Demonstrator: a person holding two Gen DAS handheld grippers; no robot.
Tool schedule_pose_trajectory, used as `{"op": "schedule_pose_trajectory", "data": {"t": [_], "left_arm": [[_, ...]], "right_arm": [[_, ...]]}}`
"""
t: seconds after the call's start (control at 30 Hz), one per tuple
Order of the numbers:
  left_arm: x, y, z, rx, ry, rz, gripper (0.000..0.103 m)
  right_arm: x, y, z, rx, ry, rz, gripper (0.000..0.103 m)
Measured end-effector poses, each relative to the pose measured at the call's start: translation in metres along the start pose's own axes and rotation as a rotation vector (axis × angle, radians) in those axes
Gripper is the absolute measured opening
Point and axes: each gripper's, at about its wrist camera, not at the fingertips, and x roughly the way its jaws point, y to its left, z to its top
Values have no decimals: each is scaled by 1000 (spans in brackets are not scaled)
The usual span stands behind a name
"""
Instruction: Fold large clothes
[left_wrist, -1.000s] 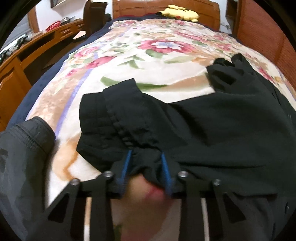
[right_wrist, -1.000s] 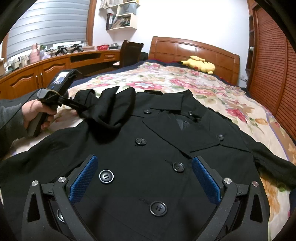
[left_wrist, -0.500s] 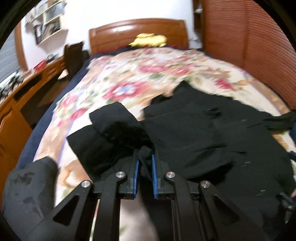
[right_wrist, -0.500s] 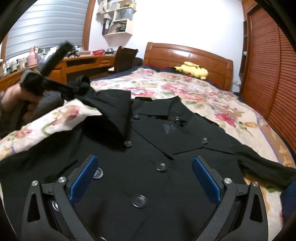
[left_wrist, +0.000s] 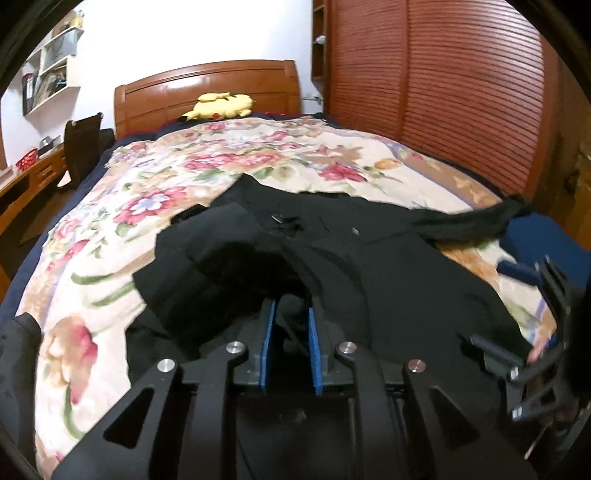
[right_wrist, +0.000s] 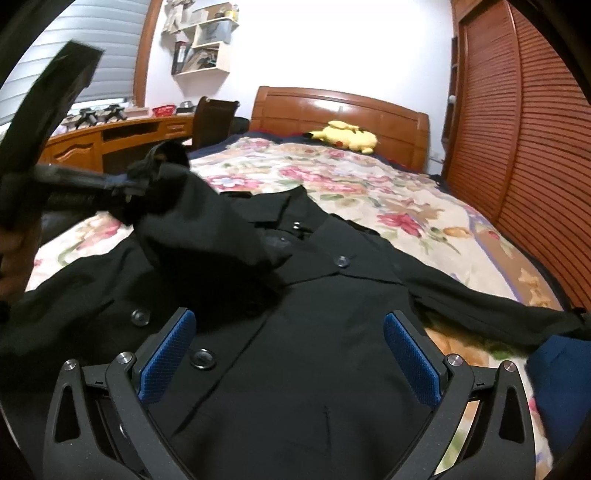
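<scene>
Coat: black buttoned coat (right_wrist: 295, 332) lies front-up on the flowered bedspread (left_wrist: 258, 162), collar toward the headboard (right_wrist: 340, 110), hem toward the person.
Left sleeve: lifted off the bed and draped inward across the chest; its cuff (right_wrist: 162, 162) hangs from the left gripper.
Right sleeve: stretched out flat (right_wrist: 498, 314) toward the slatted wardrobe doors (right_wrist: 535, 147), not yet folded.
Left gripper: left gripper (left_wrist: 290, 332) has its blue pads close together, clamped on a bunch of black cloth from the sleeve end; the jaws have just eased a little wider, with the cloth between them and the pads on it.
Right gripper: right gripper (right_wrist: 290, 354) hovers low over the coat's buttoned front, jaws wide apart, nothing between them.
Step in hand: first sleeve fold, by my reading; the left sleeve is being carried across the body of the coat.
Progress: early; one sleeve mid-fold, the other untouched, body not folded.
Next move: likely lay the sleeve flat across the chest, letting go only once the cuff rests on the coat; the free gripper looks placed to hold the front down or go for the far sleeve.
Risk: sleeve could bunch or slide back off if dropped from height.
Also there: yellow plush toy (right_wrist: 343, 134) by the headboard, well apart from the coat.
</scene>
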Motion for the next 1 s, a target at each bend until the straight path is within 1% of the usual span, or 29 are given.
{"op": "schedule_pose_trajectory", "data": {"t": [0.03,0.13,0.2,0.27,0.37,0.5,0.6,0.67,0.87,1.0], "left_arm": [[-2,-3,-5,4,4,-4,19],[-9,-7,-16,16,-6,0,29],[-17,-5,-24,13,-15,-7,39],[-26,-5,-30,14,-34,-2,43],[-42,0,-43,-8,-64,-2,55],[-57,14,-60,-61,-86,-2,56],[-64,23,-74,-72,-99,47,56],[-68,31,-81,-80,-106,55,56],[-78,58,-96,-82,-98,107,56],[-81,76,-104,-112,-80,99,56]], "right_arm": [[-1,-1,-1,1,2,-3,103],[-1,-5,-3,8,6,-1,103],[-2,-6,-3,13,6,3,103],[-1,-6,-3,20,6,9,103],[0,-4,-2,22,8,20,103],[3,4,0,17,10,40,103],[6,14,4,6,10,65,103],[8,21,6,-3,12,84,103],[15,45,12,-35,21,123,101],[23,62,18,-54,47,128,99]]}}
